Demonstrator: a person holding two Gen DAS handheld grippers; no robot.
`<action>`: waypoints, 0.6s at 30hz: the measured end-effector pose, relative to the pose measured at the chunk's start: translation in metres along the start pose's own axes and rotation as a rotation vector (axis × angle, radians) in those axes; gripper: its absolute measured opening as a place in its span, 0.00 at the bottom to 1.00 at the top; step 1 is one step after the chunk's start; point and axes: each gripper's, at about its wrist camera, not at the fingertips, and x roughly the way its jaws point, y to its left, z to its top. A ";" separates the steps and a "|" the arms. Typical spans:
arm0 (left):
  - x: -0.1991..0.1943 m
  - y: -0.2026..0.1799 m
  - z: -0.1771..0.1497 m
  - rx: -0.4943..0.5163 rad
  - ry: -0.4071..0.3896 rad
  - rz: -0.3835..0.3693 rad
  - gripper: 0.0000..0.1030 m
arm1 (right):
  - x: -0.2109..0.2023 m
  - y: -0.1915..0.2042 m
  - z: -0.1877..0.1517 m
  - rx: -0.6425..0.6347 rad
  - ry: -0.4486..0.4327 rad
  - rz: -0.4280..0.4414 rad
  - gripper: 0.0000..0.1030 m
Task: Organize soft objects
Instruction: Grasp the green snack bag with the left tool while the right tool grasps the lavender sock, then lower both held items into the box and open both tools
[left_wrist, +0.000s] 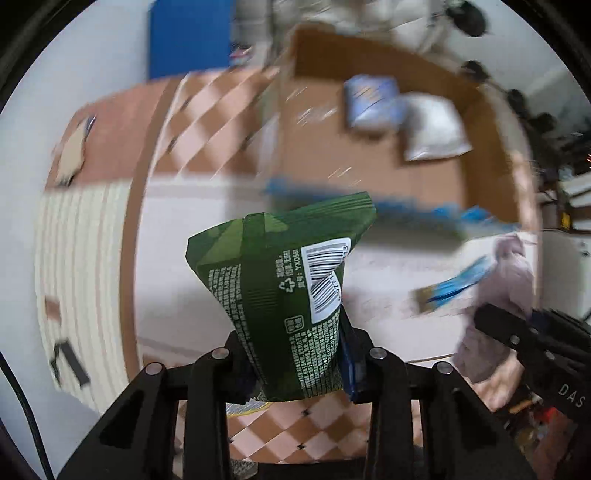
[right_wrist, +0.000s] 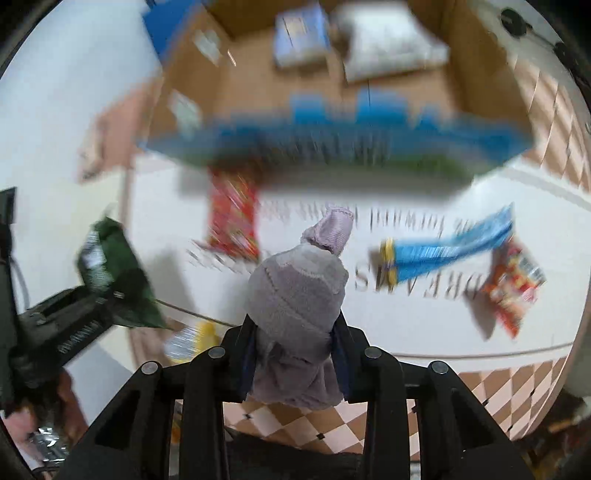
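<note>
**Both grippers loaded above the mat**

The left gripper (left_wrist: 295, 354) has its jaws closed narrowly on a crinkled green foil snack packet (left_wrist: 284, 295). The right gripper (right_wrist: 295, 354) pinches a bundled lilac-grey knitted sock (right_wrist: 295, 295). Both are held near the open brown cardboard box (right_wrist: 476, 74).

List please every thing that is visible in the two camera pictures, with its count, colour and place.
green snack bag: 1, dark green with a white barcode, held between the left fingers
bundled cloth: 1, pale lilac-grey, held between the right fingers
cardboard box: 1, brown, open, at the far side of the mat
packs in the box: 2, one blue and white, one white, on the box floor
red snack packets: 2, red, on the mat, one left and one right
blue packet: 1, blue with a yellow end, on the mat
mat: 1, white with a pink checked border, under everything
left gripper: 1, black, shut on the bag
right gripper: 1, black, shut on the cloth
</note>
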 end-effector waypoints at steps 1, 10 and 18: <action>-0.010 -0.005 0.012 0.020 -0.005 -0.019 0.31 | -0.015 0.004 0.008 -0.006 -0.025 0.013 0.36; 0.030 -0.031 0.157 0.101 0.120 -0.070 0.31 | -0.030 -0.014 0.138 0.013 -0.091 -0.021 0.36; 0.131 -0.061 0.195 0.163 0.345 -0.088 0.31 | 0.053 -0.043 0.181 -0.008 0.015 -0.092 0.36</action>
